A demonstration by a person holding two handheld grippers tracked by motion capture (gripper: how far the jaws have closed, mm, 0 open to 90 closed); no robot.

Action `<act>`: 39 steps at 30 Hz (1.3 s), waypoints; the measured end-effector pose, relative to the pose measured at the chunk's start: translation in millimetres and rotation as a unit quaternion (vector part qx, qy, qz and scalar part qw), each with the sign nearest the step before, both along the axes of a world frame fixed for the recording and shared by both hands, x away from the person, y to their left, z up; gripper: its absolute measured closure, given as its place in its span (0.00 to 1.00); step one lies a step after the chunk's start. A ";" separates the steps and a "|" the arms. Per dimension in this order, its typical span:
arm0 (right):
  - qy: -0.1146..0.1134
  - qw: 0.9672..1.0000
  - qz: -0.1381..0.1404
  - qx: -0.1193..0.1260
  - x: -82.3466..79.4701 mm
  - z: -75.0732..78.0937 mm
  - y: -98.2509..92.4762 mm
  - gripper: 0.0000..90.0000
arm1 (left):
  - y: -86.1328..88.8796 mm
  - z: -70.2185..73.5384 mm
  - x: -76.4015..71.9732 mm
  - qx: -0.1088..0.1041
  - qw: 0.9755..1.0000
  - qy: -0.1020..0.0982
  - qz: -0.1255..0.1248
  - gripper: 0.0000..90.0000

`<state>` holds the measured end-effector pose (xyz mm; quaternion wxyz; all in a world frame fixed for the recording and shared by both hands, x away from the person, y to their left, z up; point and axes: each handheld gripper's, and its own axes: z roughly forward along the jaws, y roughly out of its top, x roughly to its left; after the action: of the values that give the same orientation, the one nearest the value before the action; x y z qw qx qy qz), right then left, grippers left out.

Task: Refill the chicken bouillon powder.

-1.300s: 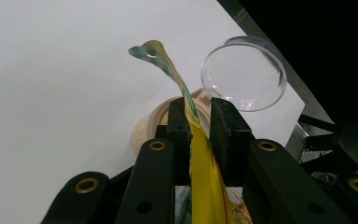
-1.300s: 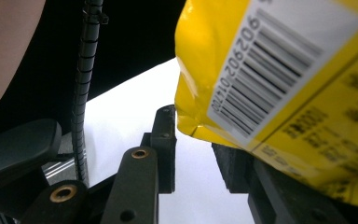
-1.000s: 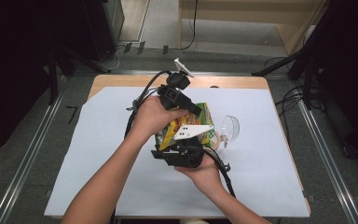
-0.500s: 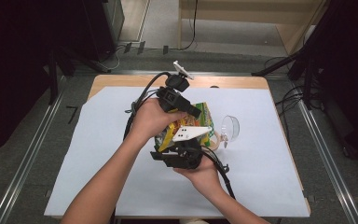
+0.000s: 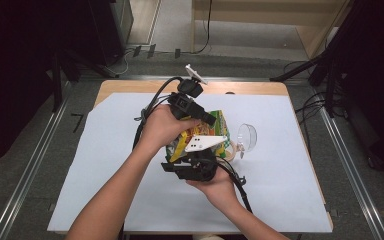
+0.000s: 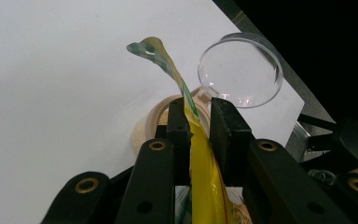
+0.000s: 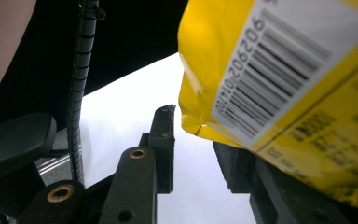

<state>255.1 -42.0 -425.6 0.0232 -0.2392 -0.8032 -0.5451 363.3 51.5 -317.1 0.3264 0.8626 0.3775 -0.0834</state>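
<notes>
A yellow and green snack bag (image 5: 221,131) is held up over the middle of the table between my two grippers. My left gripper (image 5: 211,121) reaches in from above left. In the left gripper view it (image 6: 203,116) is shut on the bag's thin sealed edge (image 6: 186,100), which sticks up past the jaws. My right gripper (image 5: 196,156) comes from below, under its grey plate. In the right gripper view it (image 7: 196,140) stands open: the bag's barcode side (image 7: 279,70) lies against the right jaw, and white paper shows in the gap beside the left jaw.
Just right of the bag a clear round lid (image 5: 247,137) stands tilted next to a round wooden piece (image 5: 228,148); both also lie beyond the left jaws, lid (image 6: 240,70) and wood (image 6: 156,121). A white sheet (image 5: 105,165) covers the wooden table (image 5: 130,86).
</notes>
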 end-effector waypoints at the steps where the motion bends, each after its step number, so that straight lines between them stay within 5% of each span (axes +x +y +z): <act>1: -0.001 1.000 0.001 0.000 -0.4 -0.3 0.4 0.78 | 0.8 0.0 -0.9 0.000 1.000 -0.001 0.000 0.87; 16: -0.014 1.000 0.015 -0.008 -6.4 -12.6 9.2 0.65 | 21.4 -9.0 -14.6 -0.025 0.999 -0.019 -0.001 0.88; 24: -0.020 1.000 0.011 -0.014 -8.7 -17.0 11.5 0.70 | 26.2 -11.4 -18.1 -0.031 0.999 -0.022 0.004 0.89; 34: 0.002 1.000 0.004 0.010 -0.7 -6.3 3.3 0.73 | 3.9 0.8 -8.0 -0.001 1.000 -0.030 0.000 0.87; 39: 0.003 1.000 0.000 0.015 1.2 -3.2 0.4 0.74 | -4.3 2.1 0.7 0.017 1.000 -0.016 -0.003 0.87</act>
<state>256.3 -41.7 -428.8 0.0295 -0.2408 -0.7948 -0.5563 364.0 47.2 -315.0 0.3172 0.8706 0.3707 -0.0640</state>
